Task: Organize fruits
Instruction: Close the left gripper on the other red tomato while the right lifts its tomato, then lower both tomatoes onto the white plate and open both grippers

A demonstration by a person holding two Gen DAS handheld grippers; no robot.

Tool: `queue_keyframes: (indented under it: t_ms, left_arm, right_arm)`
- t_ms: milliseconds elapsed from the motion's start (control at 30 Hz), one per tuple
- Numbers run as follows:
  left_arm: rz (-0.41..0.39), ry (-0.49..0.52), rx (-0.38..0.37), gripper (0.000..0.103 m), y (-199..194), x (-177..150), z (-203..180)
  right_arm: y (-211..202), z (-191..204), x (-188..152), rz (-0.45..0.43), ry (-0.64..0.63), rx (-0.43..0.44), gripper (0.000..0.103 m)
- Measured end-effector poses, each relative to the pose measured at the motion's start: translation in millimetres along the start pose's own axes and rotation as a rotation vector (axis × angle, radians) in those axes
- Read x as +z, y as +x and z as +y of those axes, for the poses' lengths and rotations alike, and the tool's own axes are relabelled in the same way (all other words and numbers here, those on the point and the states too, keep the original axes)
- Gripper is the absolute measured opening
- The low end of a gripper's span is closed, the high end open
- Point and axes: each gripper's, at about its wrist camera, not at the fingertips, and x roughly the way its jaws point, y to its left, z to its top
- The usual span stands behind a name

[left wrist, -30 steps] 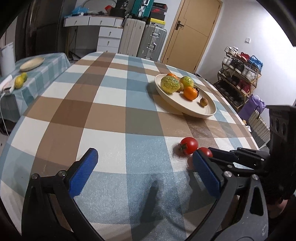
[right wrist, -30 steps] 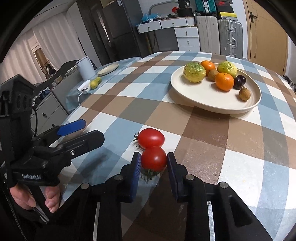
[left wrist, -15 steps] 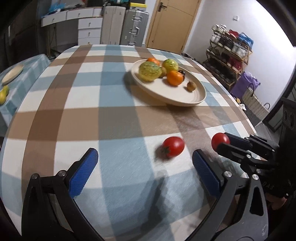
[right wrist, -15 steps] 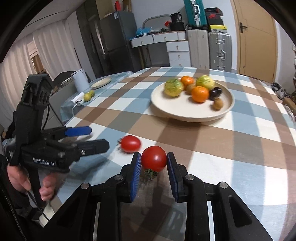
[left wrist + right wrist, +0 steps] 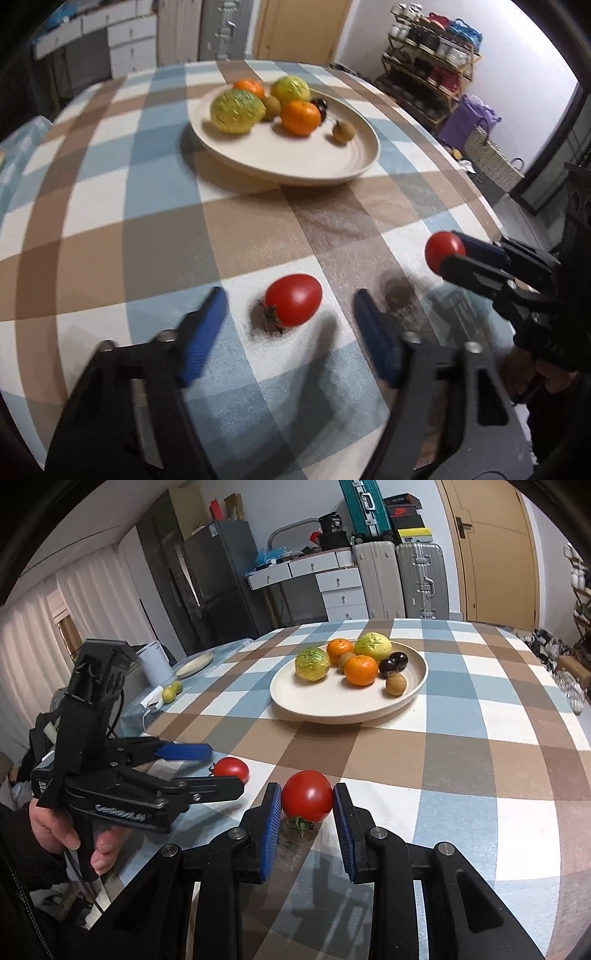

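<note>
Down at the table's (image 5: 155, 236) near edge the left hand-held gripper (image 5: 288, 314) is closing around a loose tomato (image 5: 293, 305) that could roll away, while the right hand-held gripper (image 5: 307, 812) clamps another tomato (image 5: 307, 796) short of the plate (image 5: 332, 705).

Between the near tomatoes and the far plate (image 5: 413, 694) the checked tablecloth (image 5: 461, 760) lies bare, so a gripper could pass. The plate's near half is bare too; fruit (image 5: 360, 670) crowds its far side. Right of the plate is open cloth.
</note>
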Motion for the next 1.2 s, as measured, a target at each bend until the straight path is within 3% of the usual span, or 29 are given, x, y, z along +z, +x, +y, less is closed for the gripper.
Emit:
queue_keyframes:
  t_ms: [33, 100, 233, 533, 733, 967, 1200]
  left_arm:
    - [-0.002, 0.012, 0.006, 0.054, 0, 0, 0]
    - [0.007, 0.04, -0.003, 0.029, 2, 0, -2]
    - [0.016, 0.041, -0.079, 0.029, 1, 1, -2]
    - [-0.07, 0.025, -0.107, 0.029, -16, 22, 5]
    - [-0.117, 0.003, -0.102, 0.029, -19, 54, 19]
    - [-0.108, -0.017, -0.085, 0.029, -8, 87, 38]
    - [-0.123, -0.022, -0.096, 0.029, 4, 112, 50]
  right_arm:
    - [-1, -1, 0, -0.001, 0.0, -0.002, 0.029]
    - [-3, -2, 1, -0.009, -0.001, -0.004, 0.029]
    - [-4, -10, 0, -0.007, 0.058, 0.028, 0.029]
    - [1, -15, 13, -0.007, 0.085, 0.054, 0.029]
    - [7, -26, 43, -0.046, 0.135, 0.101, 0.029]
    - [28, -28, 84, -0.051, 0.103, 0.115, 0.029]
    - [70, -29, 120, 0.013, 0.063, 0.119, 0.029]
